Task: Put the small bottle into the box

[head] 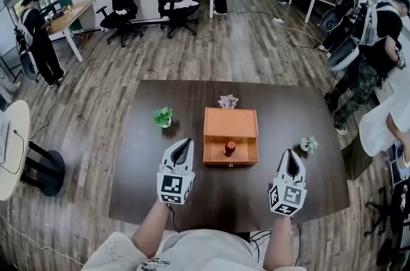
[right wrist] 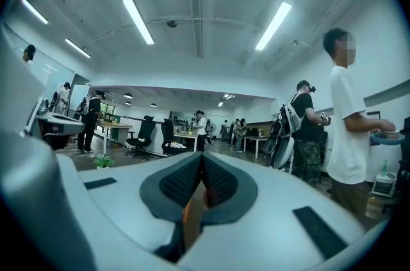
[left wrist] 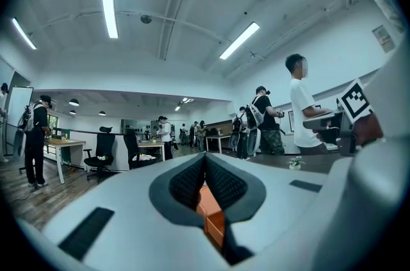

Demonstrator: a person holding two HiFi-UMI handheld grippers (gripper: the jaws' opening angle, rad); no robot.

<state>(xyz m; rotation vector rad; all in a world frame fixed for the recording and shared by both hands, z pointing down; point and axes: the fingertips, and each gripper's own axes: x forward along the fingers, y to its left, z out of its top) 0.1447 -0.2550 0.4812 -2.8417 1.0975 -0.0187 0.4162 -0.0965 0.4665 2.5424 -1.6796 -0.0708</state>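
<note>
Plainly, both pairs of tongs are pressed together with nothing pinched. The left gripper (head: 183, 143) and the right gripper (head: 289, 153) are held over the near part of a dark, smooth, wood-grained table (head: 218, 196). Each has white, rounded shells lined with black ribbed pads, which are seen meeting at the tips in the left gripper view (left wrist: 205, 158) and the right gripper view (right wrist: 202, 158).

An orange box (head: 246, 151), square-cornered and matte, is set ahead of the grippers and between them, closer to the left one. The small bottle (head: 229, 148), dark red and rounded, is seen standing inside its open near part, ahead and to the right of the left gripper, well apart from both tips.

A green leafy plant (head: 163, 116) is placed ahead of the left gripper, a pale pinkish plant (head: 228, 100) beyond the box's far edge, and a small pale plant (head: 309, 144) just ahead and right of the right gripper. Bare tabletop is left between the two grippers up to the box's near wall.
</note>
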